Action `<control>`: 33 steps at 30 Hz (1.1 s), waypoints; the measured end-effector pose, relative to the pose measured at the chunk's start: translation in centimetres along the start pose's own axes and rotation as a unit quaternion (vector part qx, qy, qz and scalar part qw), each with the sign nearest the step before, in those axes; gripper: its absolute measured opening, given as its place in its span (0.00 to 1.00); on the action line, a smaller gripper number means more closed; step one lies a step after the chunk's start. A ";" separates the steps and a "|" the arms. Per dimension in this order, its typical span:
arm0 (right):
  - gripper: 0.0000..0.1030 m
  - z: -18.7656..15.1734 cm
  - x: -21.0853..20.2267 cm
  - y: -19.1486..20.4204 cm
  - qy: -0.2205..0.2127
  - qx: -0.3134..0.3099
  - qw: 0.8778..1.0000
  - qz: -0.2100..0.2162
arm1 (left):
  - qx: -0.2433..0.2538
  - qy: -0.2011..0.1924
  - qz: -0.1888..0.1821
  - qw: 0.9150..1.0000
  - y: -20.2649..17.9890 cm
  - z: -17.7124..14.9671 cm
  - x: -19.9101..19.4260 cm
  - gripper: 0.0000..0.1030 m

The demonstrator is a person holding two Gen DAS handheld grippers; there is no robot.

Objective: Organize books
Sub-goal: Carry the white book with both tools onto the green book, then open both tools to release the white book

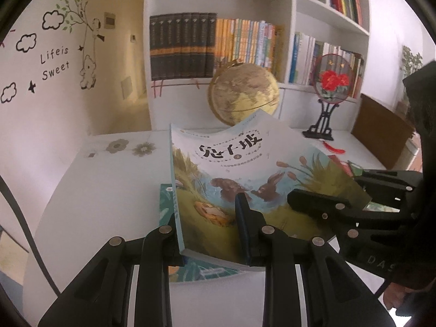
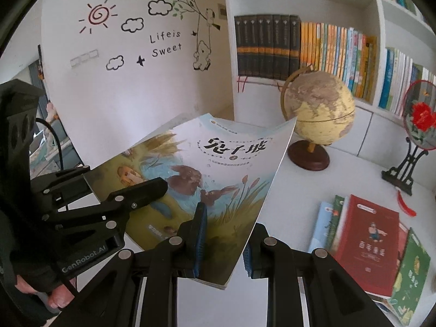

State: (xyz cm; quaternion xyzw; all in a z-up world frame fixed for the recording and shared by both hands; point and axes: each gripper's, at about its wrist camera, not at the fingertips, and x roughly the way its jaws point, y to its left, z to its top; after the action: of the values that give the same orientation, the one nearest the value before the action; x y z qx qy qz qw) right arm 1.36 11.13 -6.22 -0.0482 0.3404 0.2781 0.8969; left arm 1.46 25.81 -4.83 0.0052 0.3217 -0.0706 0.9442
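1. Rabbit book (image 1: pixel 231 179), a thin illustrated paperback, is held up in the air above the white surface (image 1: pixel 109 185), tilted, in front of the bookshelf (image 1: pixel 288 8) and the globe (image 1: pixel 244 92).
2. Left gripper (image 1: pixel 209 226) is pinching the book's lower edge near the spine; right gripper (image 2: pixel 223 234) is pinching the lower edge toward the opposite corner. Both sets of jaws are pressed onto the cover.
3. It looks light and floppy: the far top edge bows and curls, so it will sag if held by one corner. A hold near the spine, where the pages are bound, should be the stiffest; the glossy cover may slip under a weak pinch.
4. A green book (image 1: pixel 169 204) lies flat on the surface beneath, seemingly clear of the lifted one, though the gap is hard to judge.
5. A red book (image 2: pixel 368 242) tops a loose pile of others lying flat to the right, not yet shelved.
6. Sliding it upright into a shelf gap will probably need support on both sides so it does not buckle.
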 end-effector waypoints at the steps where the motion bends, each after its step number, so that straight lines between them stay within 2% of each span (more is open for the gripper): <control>1: 0.21 0.2 0.7 0.0 0.001 0.001 1.000 -0.002 | -0.001 0.003 0.001 1.000 0.4 -0.2 0.7 0.23; 15: 0.21 -0.7 10.0 -0.9 0.049 0.028 0.998 -0.002 | -0.033 0.054 -0.001 0.998 3.9 -3.0 7.5 0.23; 23: 0.21 -2.0 12.9 -1.6 0.078 0.047 0.996 -0.003 | -0.058 0.090 -0.017 0.994 4.6 -5.0 9.9 0.23; 27: 0.22 -3.0 14.0 -2.0 0.092 0.051 0.994 -0.007 | -0.094 0.106 -0.037 0.989 5.5 -6.1 10.5 0.23; 33: 0.22 -3.6 14.9 -2.0 0.106 0.055 0.993 0.002 | -0.101 0.116 -0.026 0.988 5.8 -7.2 10.9 0.23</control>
State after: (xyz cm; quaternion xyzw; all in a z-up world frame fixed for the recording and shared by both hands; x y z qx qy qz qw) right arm 9.41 15.40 -18.69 -0.0270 0.4486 0.2543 0.8564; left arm 6.41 30.54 -17.32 -0.0905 0.4346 -0.0607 0.8940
